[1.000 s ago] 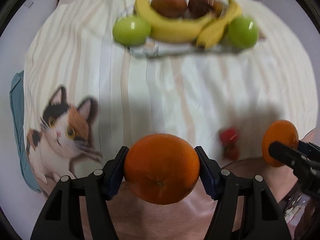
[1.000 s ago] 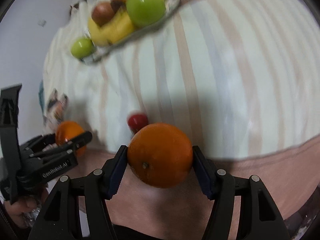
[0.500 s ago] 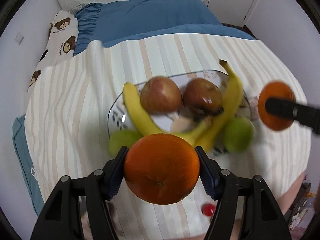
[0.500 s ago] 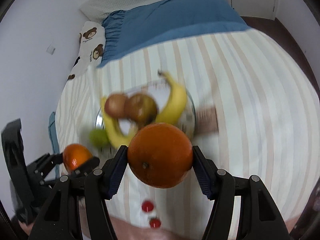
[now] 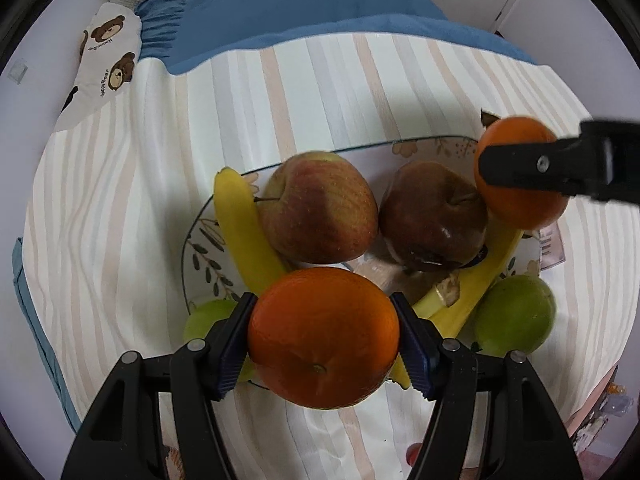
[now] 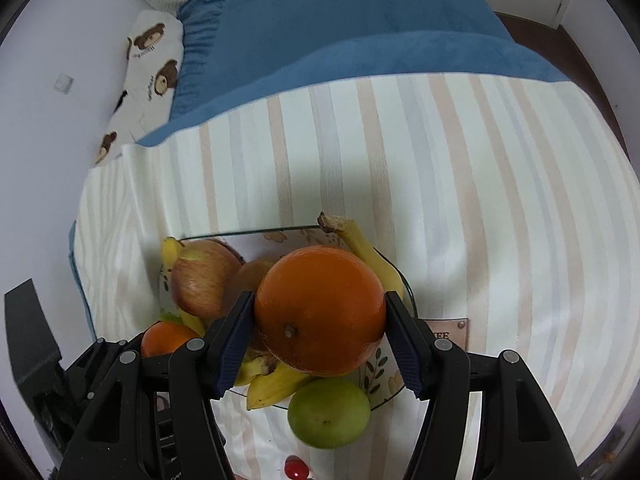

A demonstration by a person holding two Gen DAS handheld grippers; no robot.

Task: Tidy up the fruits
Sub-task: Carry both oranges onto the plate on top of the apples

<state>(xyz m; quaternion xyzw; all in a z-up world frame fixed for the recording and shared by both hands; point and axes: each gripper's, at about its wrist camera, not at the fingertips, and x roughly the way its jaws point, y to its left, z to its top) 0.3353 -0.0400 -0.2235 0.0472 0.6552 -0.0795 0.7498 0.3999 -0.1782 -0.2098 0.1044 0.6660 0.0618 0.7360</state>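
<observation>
My left gripper [image 5: 323, 338] is shut on an orange [image 5: 320, 320] and points straight down over the near edge of a glass plate [image 5: 191, 248]. On the plate lie a red-yellow apple [image 5: 320, 208], a dark red apple [image 5: 434, 216] and two bananas [image 5: 244, 236]. Green apples [image 5: 516, 316] sit at its near rim. My right gripper [image 6: 320, 314] is shut on a second orange [image 6: 320, 304], above the plate's right side [image 6: 409, 284]. In the left wrist view that orange [image 5: 520, 200] hangs at the plate's right edge.
The plate lies on a striped sheet [image 6: 480, 184] on a bed. A blue blanket [image 6: 360, 20] and a bear-print pillow [image 6: 152, 60] lie beyond it. A small red fruit [image 6: 296, 469] lies on the sheet near me. A white wall [image 6: 48, 128] runs along the left.
Both grippers have carried their oranges from the near edge of the bed forward to above the plate. The plate and its fruit now fill the middle of both views.
</observation>
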